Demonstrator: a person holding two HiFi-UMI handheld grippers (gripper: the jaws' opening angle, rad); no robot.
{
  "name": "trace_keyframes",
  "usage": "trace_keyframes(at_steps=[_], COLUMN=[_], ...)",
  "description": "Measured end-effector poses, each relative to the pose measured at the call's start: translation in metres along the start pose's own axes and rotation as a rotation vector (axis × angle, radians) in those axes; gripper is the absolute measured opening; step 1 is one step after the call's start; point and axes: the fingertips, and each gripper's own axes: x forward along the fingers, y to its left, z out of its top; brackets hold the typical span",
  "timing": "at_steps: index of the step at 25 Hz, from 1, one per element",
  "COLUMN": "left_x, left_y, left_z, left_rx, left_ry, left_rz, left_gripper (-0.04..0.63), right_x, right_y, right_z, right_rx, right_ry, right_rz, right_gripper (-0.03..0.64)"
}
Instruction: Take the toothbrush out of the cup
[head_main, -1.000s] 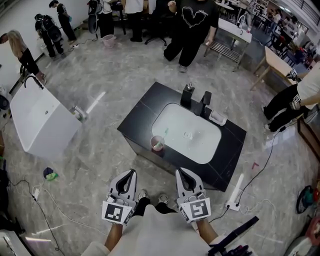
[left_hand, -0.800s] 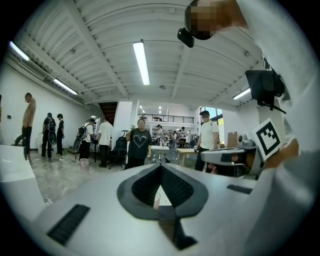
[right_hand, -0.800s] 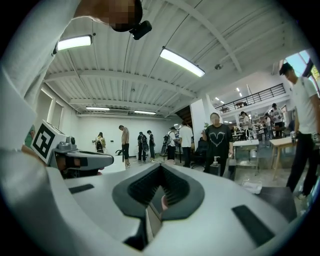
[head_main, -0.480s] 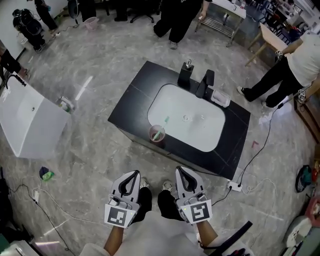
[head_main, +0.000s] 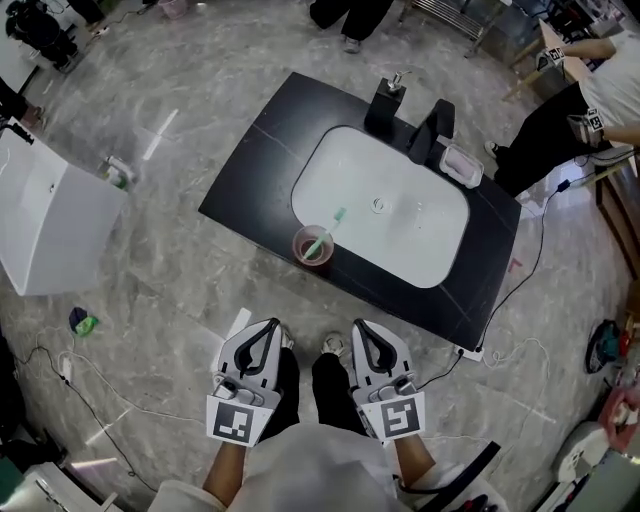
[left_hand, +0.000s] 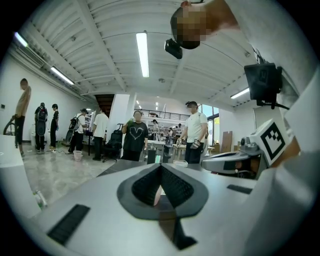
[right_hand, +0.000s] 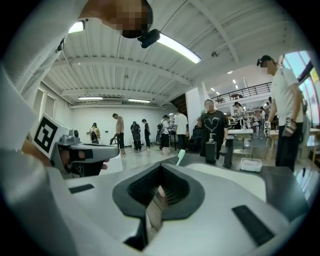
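A pink translucent cup (head_main: 313, 247) stands on the front edge of the black counter (head_main: 255, 170), beside the white basin (head_main: 385, 225). A green toothbrush (head_main: 327, 228) leans out of the cup, its head toward the basin. My left gripper (head_main: 269, 327) and right gripper (head_main: 360, 328) hang side by side in front of the counter, well short of the cup, both shut and holding nothing. In the right gripper view the toothbrush head (right_hand: 180, 156) pokes up above the shut right gripper (right_hand: 160, 172). The left gripper (left_hand: 161, 167) points level at the counter.
At the basin's back stand a soap dispenser (head_main: 388, 100), a black faucet (head_main: 432, 130) and a soap dish (head_main: 461, 165). A white sink unit (head_main: 50, 225) stands at the left. A cable and power strip (head_main: 470, 352) lie on the floor at the right. People stand around the room.
Both grippers have sunk a little and stay shut side by side. The head view has moved in, so the counter and cup look larger and nearer.
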Motion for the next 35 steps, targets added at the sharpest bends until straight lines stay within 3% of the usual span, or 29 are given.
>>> trace_keyframes(at_steps=[11,19,21,29,35], left_x=[0.023,0.03,0.03,0.034,0.034], left_y=[0.003,0.009,0.009,0.017,0.021], left_z=[-0.015,-0.019,-0.02,-0.02,-0.025], left_rx=[-0.022,-0.033,-0.034,-0.036,-0.044], left_ry=[0.021,0.047,0.049,0.049,0.067], left_rz=[0.005,0.009,0.011,0.016,0.024], left_gripper=[-0.005,-0.005,-0.005,-0.005,-0.005], right_x=[0.033,0.064,0.073,0.101,0.12], right_y=[-0.017,-0.027,-0.029,-0.032,-0.034], right_z=[-0.006,-0.027,-0.027,-0.04,-0.047], right_rx=[0.04,-0.005,0.019,0.015,0.002], right_ry=[-0.009,0.074,0.066,0.087,0.096], right_rz=[0.017,0.074,0.074,0.102,0.121], right_gripper=[0.005,0.008,0.059,0.132,0.147])
